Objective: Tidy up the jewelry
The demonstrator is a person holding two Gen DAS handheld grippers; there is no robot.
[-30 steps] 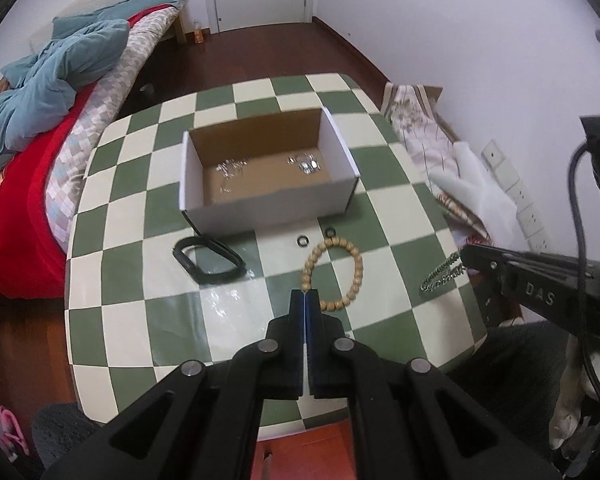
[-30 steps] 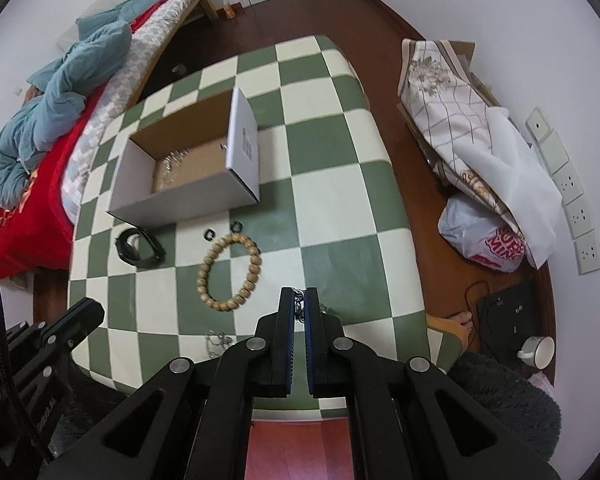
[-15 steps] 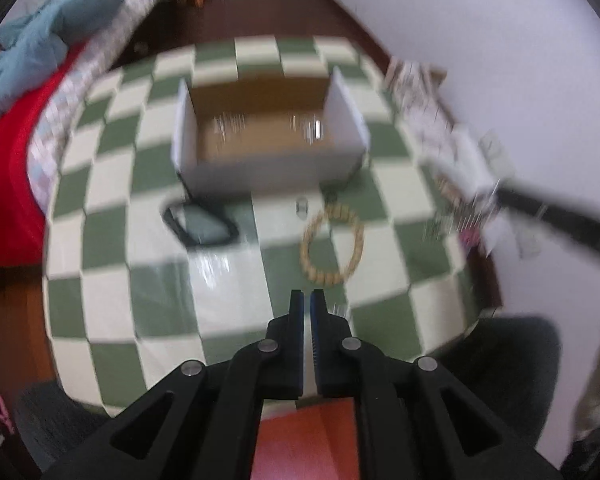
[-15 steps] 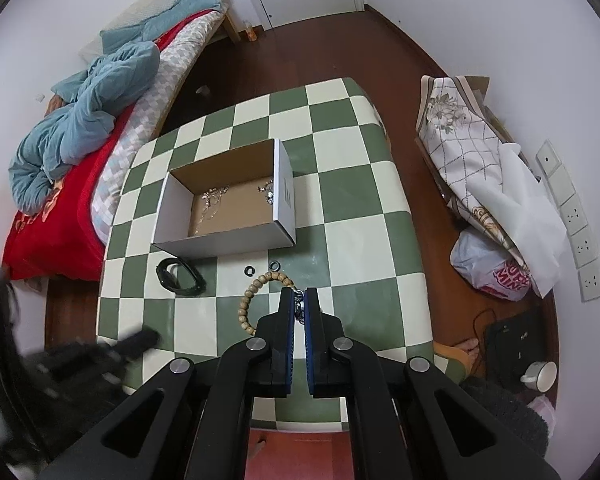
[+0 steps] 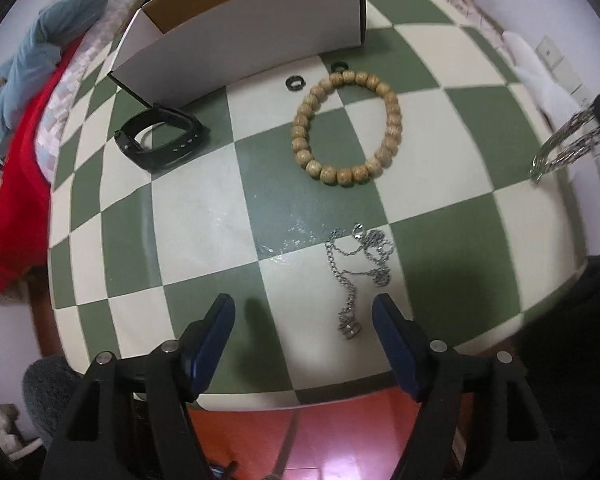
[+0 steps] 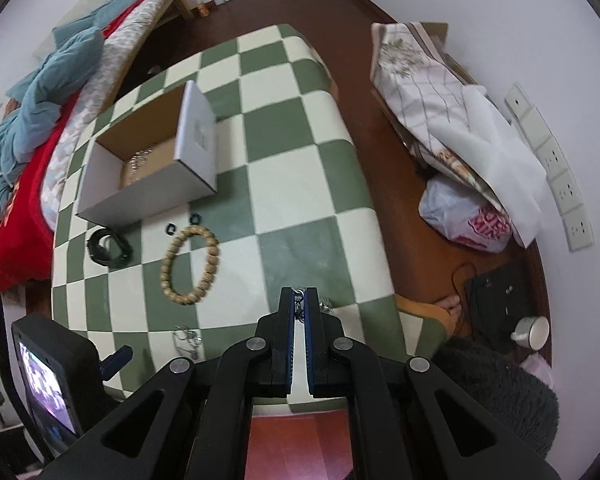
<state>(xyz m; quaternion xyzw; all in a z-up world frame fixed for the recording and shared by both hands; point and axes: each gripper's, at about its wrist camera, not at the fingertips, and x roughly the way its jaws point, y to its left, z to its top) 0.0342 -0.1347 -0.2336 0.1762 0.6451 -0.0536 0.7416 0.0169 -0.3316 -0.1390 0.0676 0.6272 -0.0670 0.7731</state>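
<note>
My left gripper [image 5: 303, 314] is open, low over the near edge of the checkered table [image 5: 204, 208], with a silver chain necklace [image 5: 360, 272] lying just ahead between its fingers. My right gripper [image 6: 299, 304] is shut on a silver chain [image 5: 560, 148] that hangs from its tips at the table's right side. A wooden bead bracelet [image 5: 346, 128], two small black rings [image 5: 294, 83] and a black wristband [image 5: 158, 142] lie before an open white cardboard box [image 5: 240, 36]. The box [image 6: 156, 168] holds some silver jewelry.
A bed with red and blue bedding [image 6: 28, 112] is left of the table. Folded cloth and a plastic bag [image 6: 460, 184] lie on the floor at the right, by wall sockets [image 6: 556, 168]. A cup [image 6: 534, 330] stands on the floor.
My left gripper has opened and dropped low to the table, over the silver necklace. My right gripper, still shut on its chain, rose and then came back down near the table's right front.
</note>
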